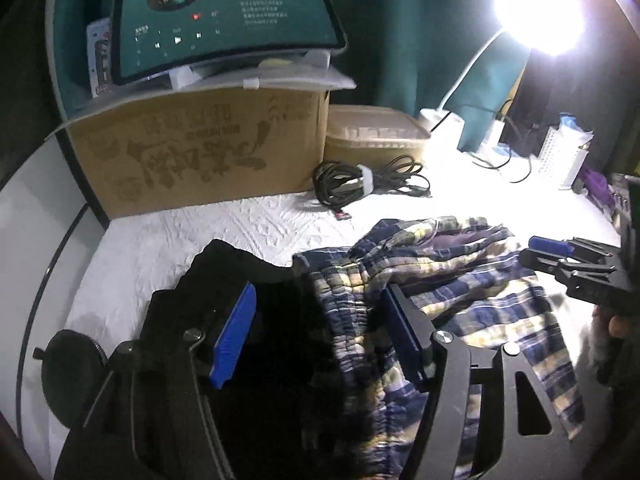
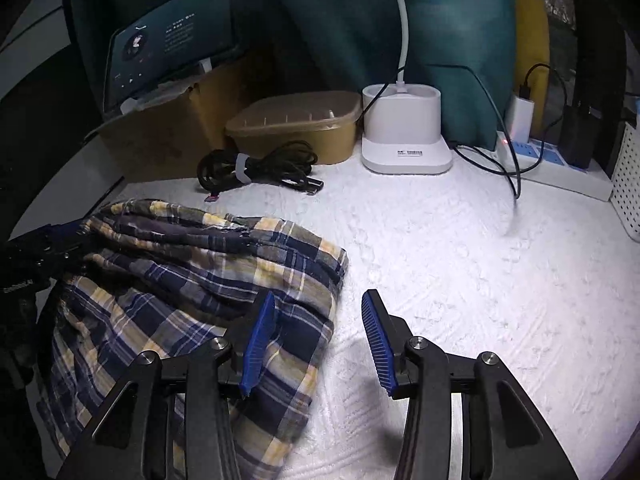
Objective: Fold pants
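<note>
The plaid pants [image 2: 192, 280] sit bunched in a rough fold on the white cover [image 2: 460, 280], filling the lower left of the right wrist view and the lower middle of the left one, with a black garment [image 1: 248, 344] right next to them. Looks like we're between grabs. The left gripper [image 1: 320, 340] is released, straddling the dark cloth and the waistband edge without pinching either. The right gripper [image 2: 320, 340] is loose too, one pad over the pants' right edge, the other over bare cover. Next move is probably re-gripping an edge to tidy or double the fold.
</note>
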The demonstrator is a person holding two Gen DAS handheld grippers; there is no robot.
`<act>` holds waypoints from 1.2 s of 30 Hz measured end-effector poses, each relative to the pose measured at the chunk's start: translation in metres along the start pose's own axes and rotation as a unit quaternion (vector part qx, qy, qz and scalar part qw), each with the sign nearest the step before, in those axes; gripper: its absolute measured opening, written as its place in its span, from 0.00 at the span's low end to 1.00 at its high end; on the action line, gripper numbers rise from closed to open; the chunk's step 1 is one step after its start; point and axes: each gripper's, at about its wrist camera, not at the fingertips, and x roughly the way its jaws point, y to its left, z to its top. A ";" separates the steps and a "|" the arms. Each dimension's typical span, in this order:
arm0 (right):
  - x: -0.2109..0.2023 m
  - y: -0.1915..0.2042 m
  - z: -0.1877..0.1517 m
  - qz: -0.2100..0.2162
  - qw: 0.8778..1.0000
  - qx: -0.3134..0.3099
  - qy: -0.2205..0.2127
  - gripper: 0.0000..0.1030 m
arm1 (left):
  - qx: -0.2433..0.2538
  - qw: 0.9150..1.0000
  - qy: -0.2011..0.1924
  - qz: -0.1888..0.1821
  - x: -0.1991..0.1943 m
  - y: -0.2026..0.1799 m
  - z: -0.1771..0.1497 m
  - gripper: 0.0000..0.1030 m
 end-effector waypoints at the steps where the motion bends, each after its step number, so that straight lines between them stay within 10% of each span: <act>1: 0.003 0.000 0.001 0.000 1.000 0.001 0.002 0.46 | 0.001 1.000 0.004 0.002 0.004 0.002 0.001 0.63; 18: 0.035 -0.003 0.004 0.007 1.000 0.004 0.023 0.53 | 0.020 0.999 0.023 0.036 0.036 0.013 0.003 0.79; 36: -0.009 0.021 -0.013 -0.002 1.000 -0.013 0.001 0.53 | 0.009 1.000 -0.003 -0.011 -0.030 -0.011 -0.023 0.79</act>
